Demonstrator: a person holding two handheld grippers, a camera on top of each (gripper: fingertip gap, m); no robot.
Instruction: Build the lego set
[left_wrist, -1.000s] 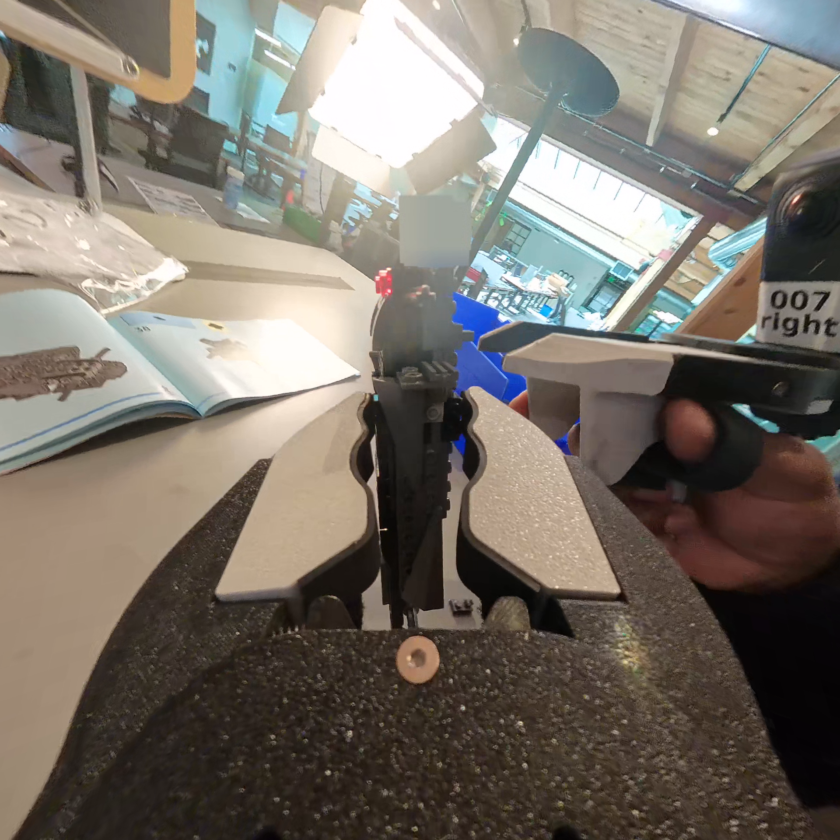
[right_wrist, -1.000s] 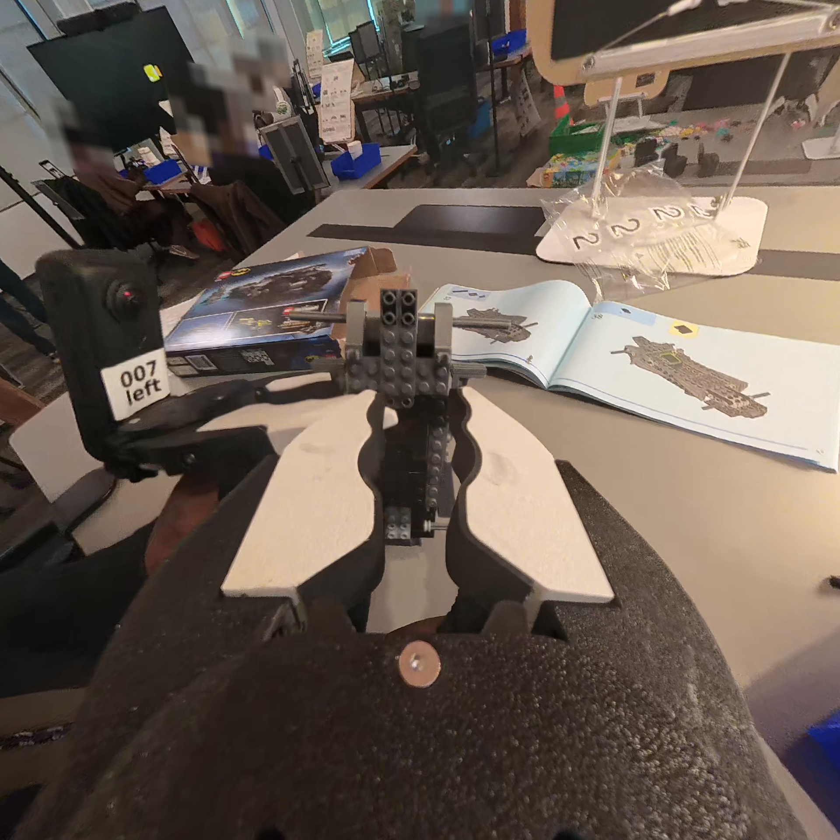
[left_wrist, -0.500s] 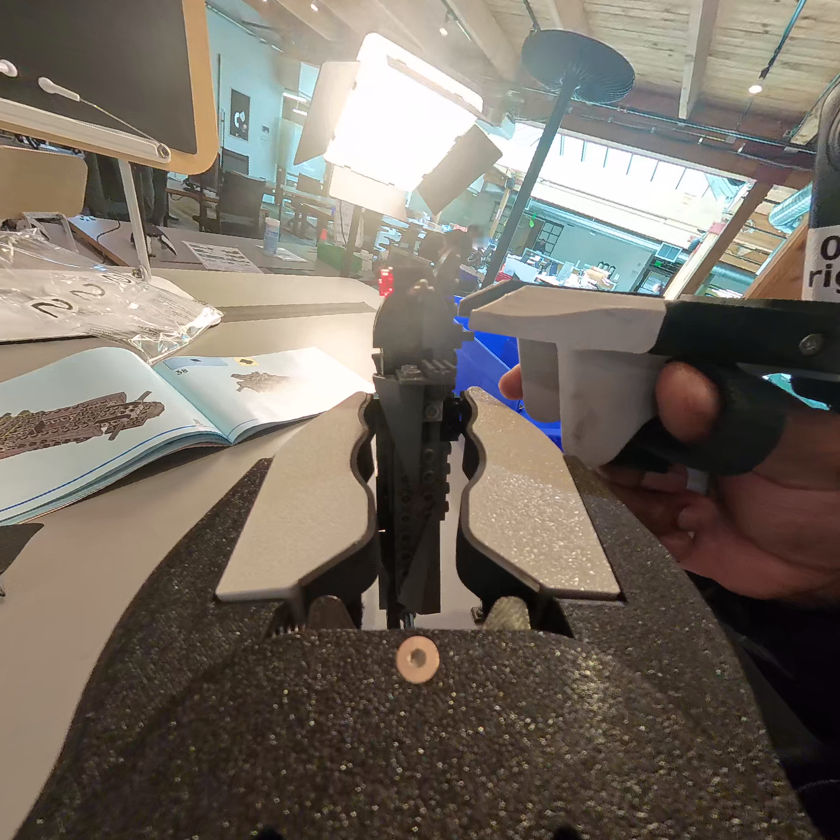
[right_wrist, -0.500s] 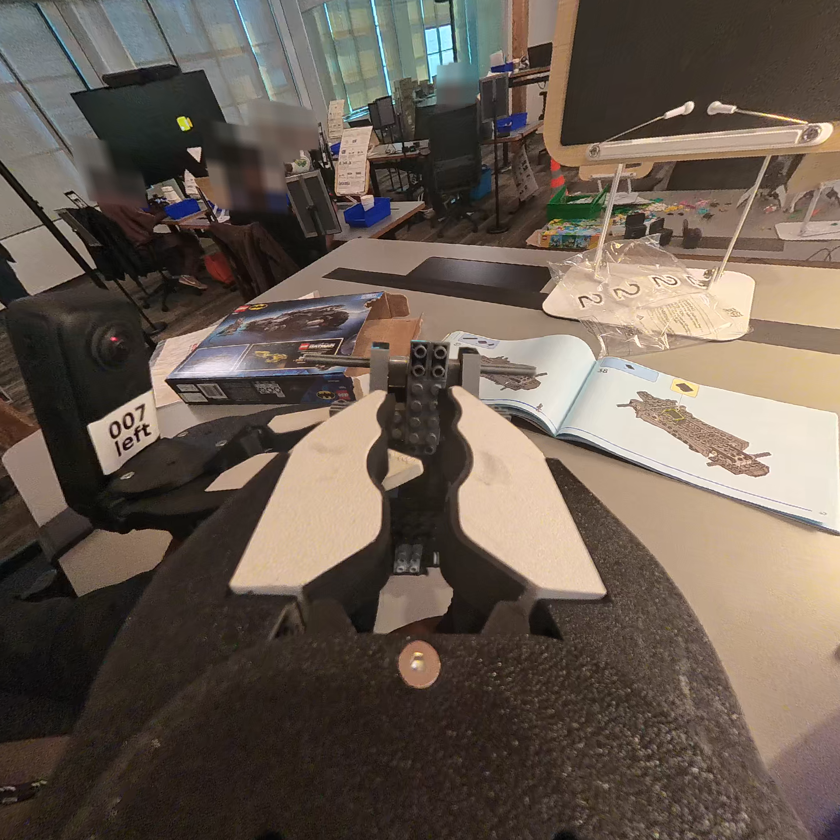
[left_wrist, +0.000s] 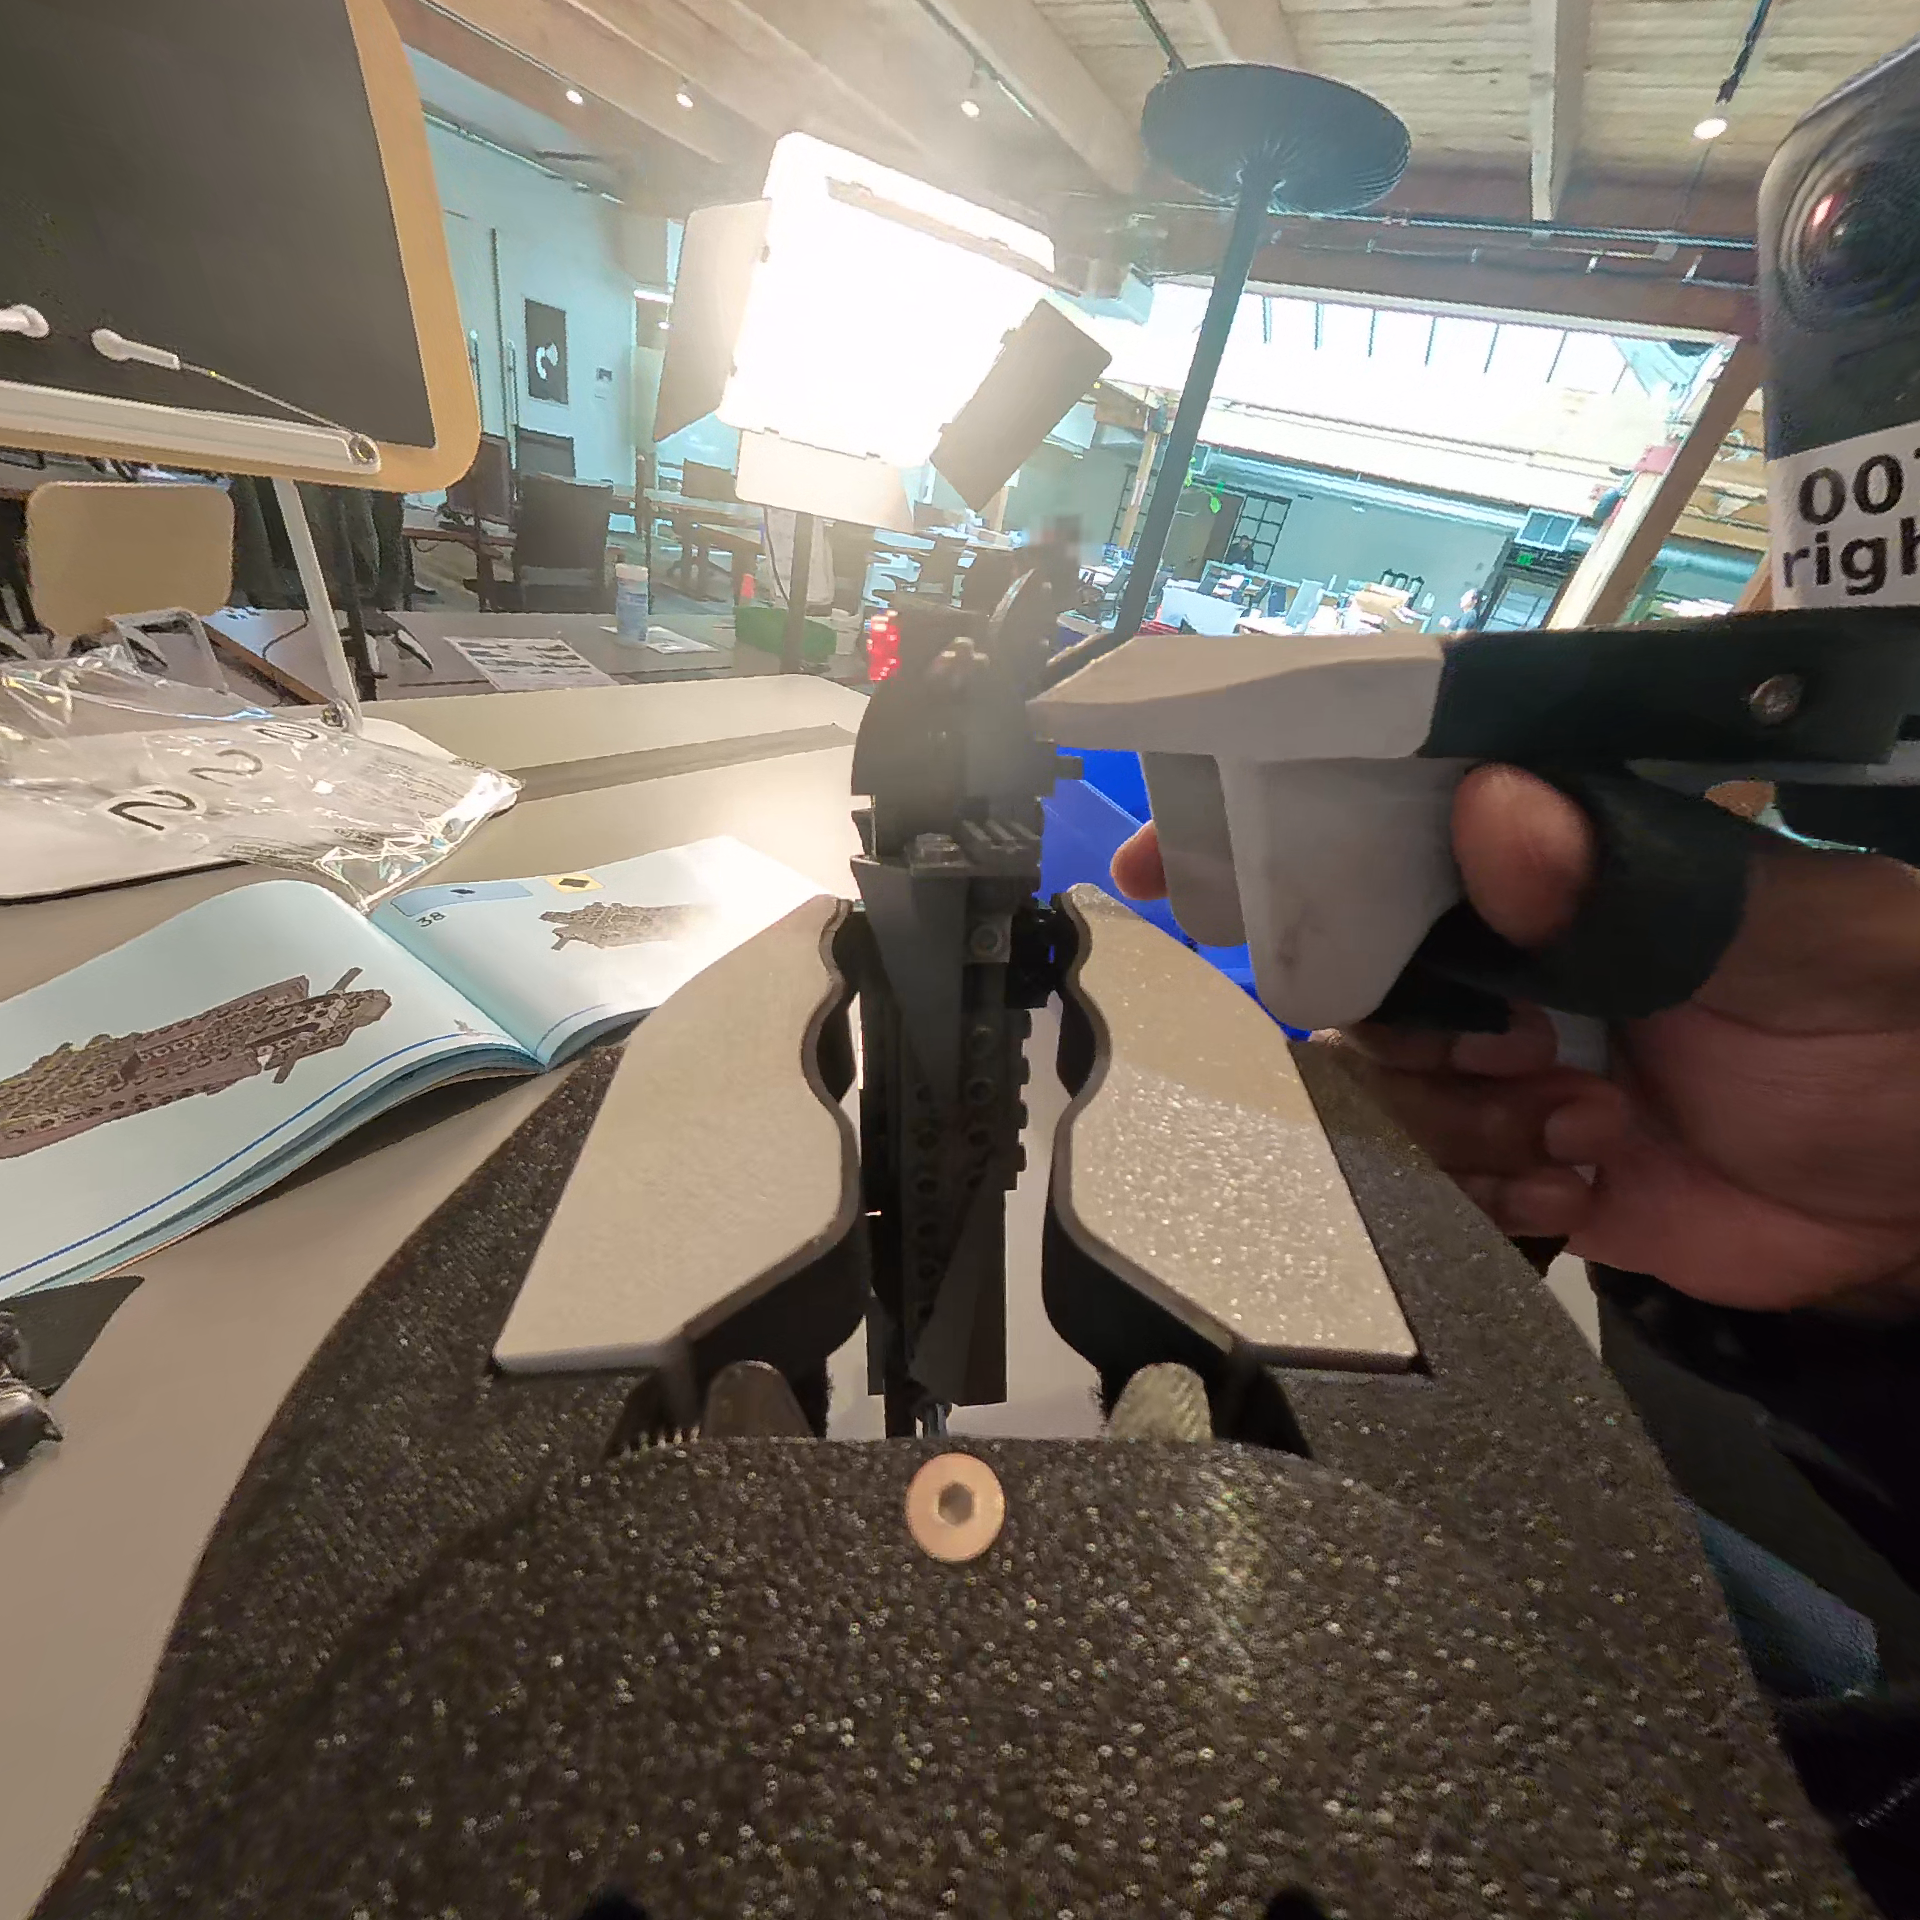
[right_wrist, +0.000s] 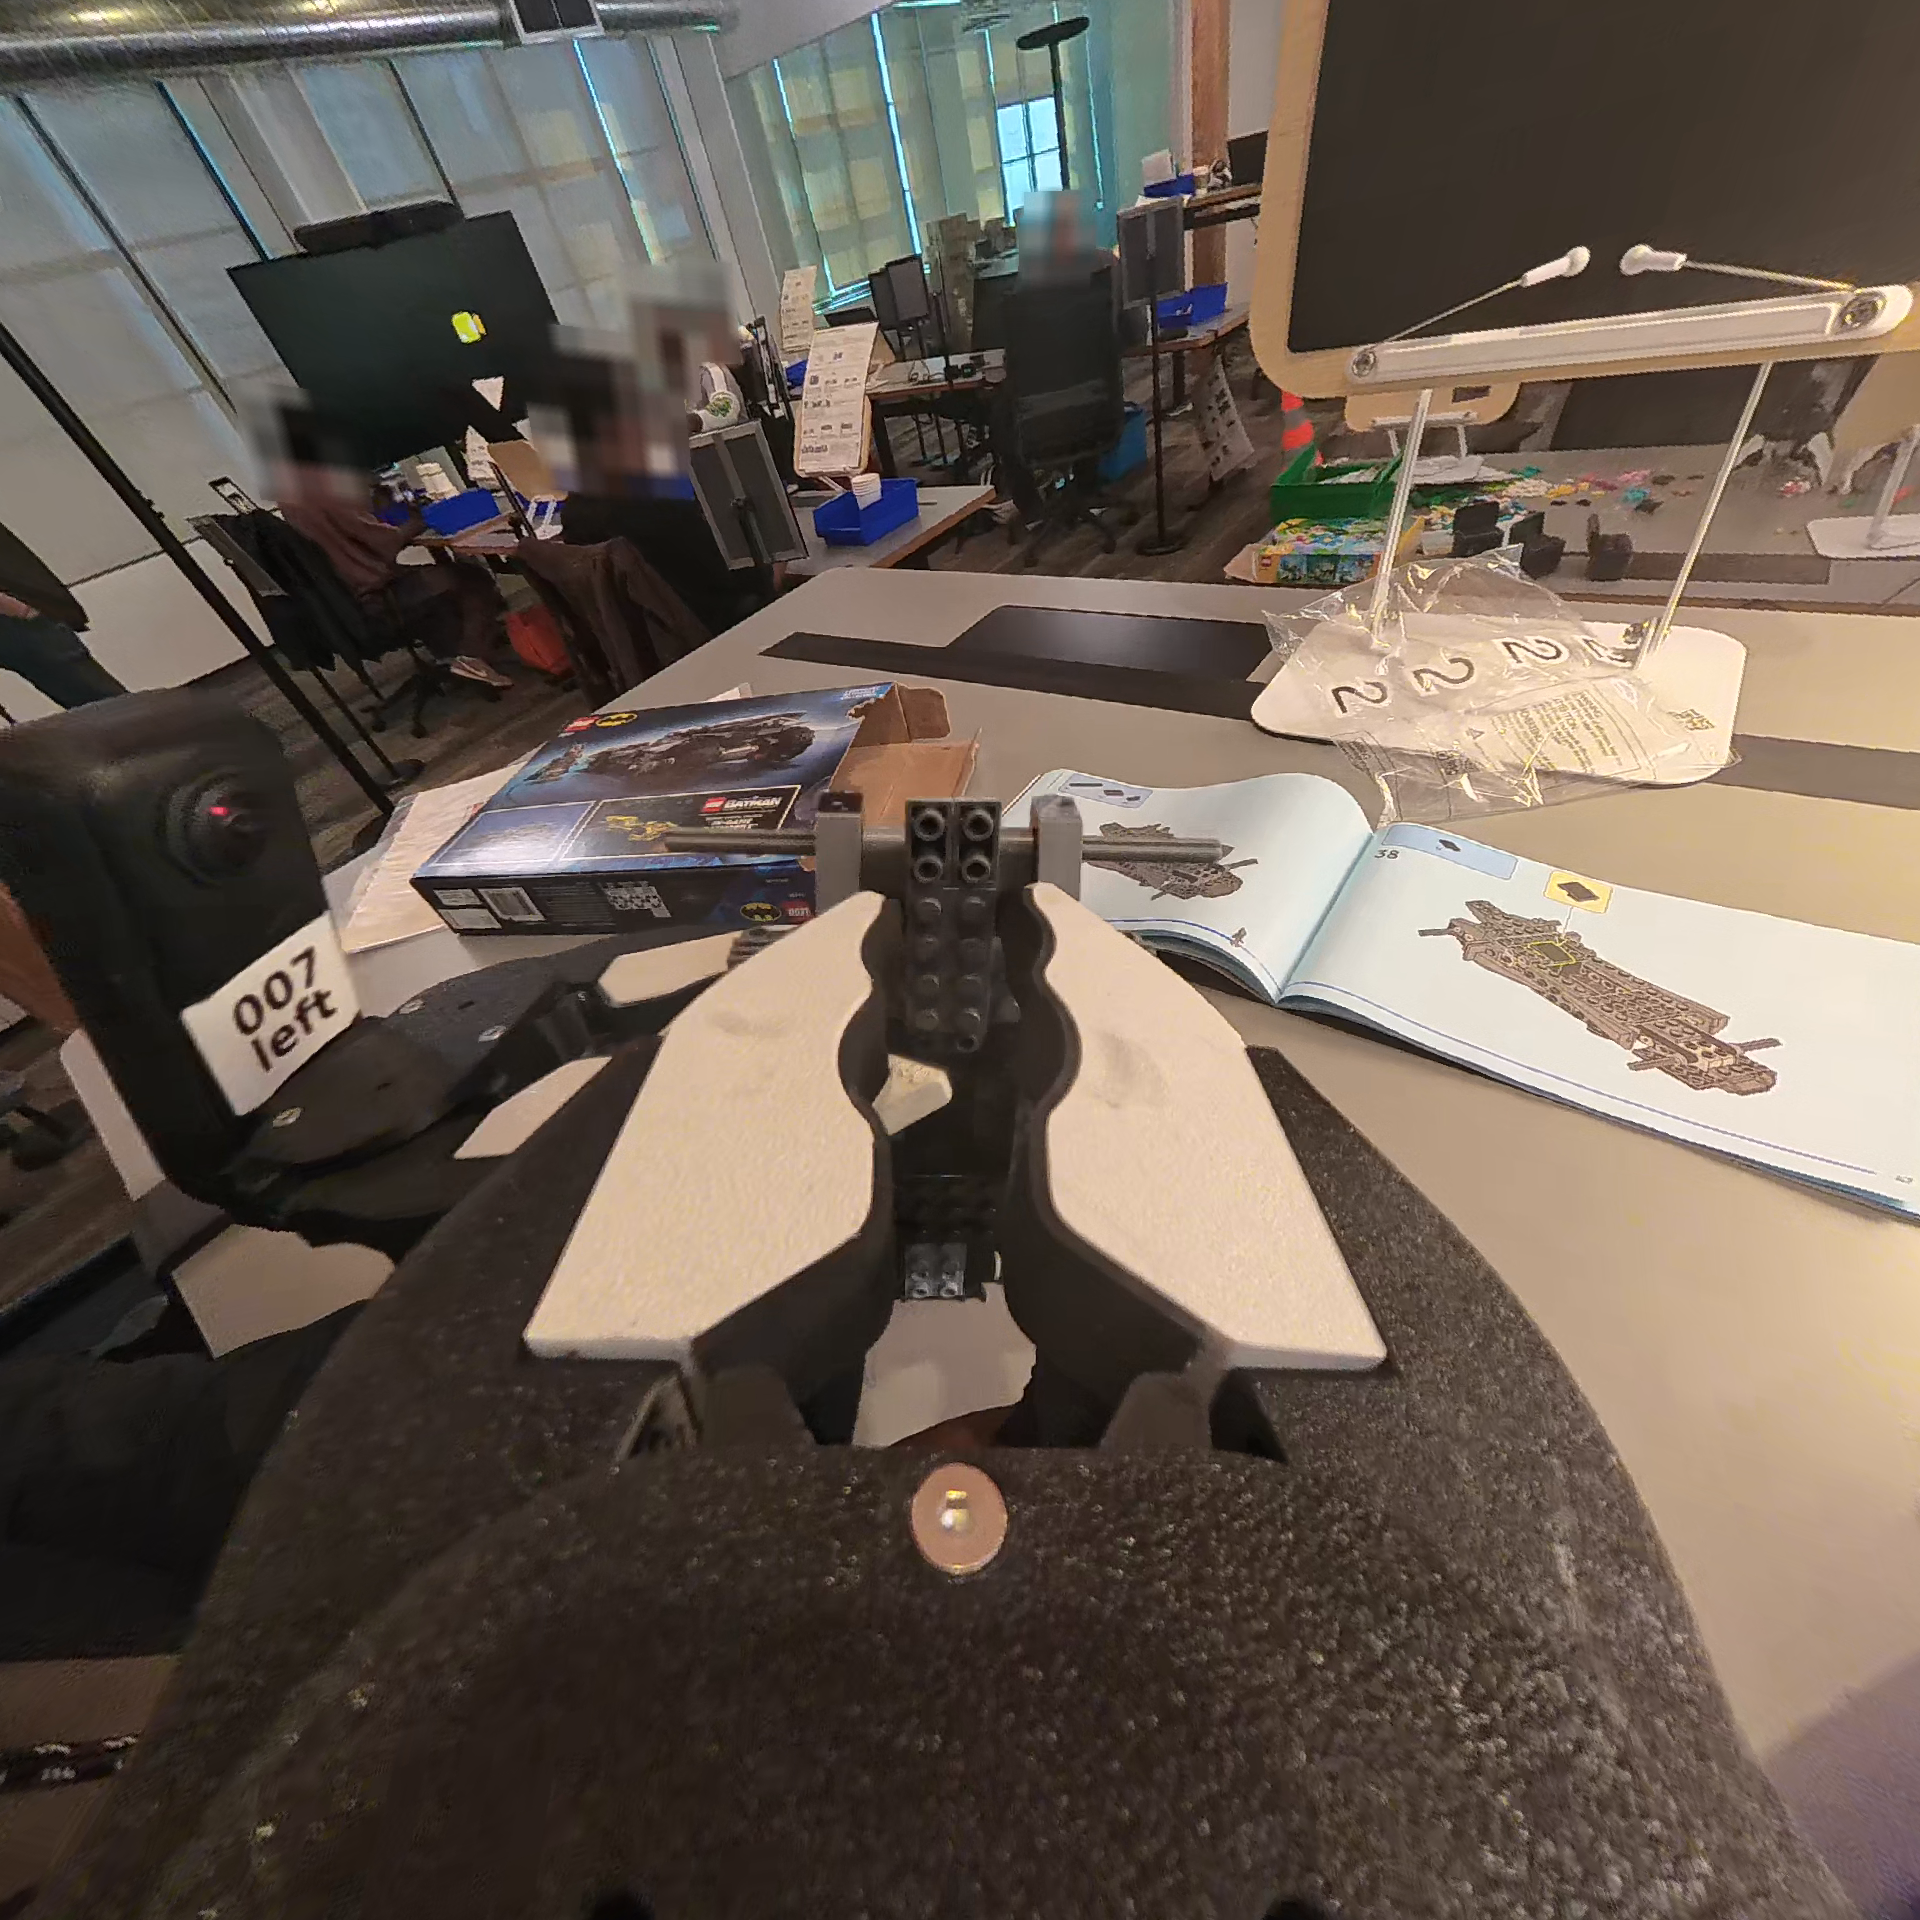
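Observation:
My left gripper (left_wrist: 956, 904) is shut on a long dark grey brick model (left_wrist: 940, 1091), which stands up between its pads above the table. My right gripper (right_wrist: 956, 899) is shut on the far end of the same model, on a studded grey section (right_wrist: 951, 935) with a thin axle (right_wrist: 1143, 850) running crosswise through it. In the left wrist view a right gripper finger (left_wrist: 1247, 686) reaches in from the right onto the model's top, with a hand (left_wrist: 1714, 1091) on its grip. The left gripper's camera body (right_wrist: 156, 862) shows at the left in the right wrist view.
An open light blue instruction booklet (right_wrist: 1455, 935) lies on the grey table (right_wrist: 1558, 1299), and it also shows in the left wrist view (left_wrist: 260, 1029). A dark toy box (right_wrist: 644, 821), clear plastic bags (right_wrist: 1475, 696), a board on a white stand (right_wrist: 1600, 312) and a blue bin (left_wrist: 1101, 842) are nearby. Left and right tips are no more than a few centimetres apart.
My right gripper's pads have come together on the model's studded end and stay there. Both grippers have shifted a little with the model; my left grasp is unchanged.

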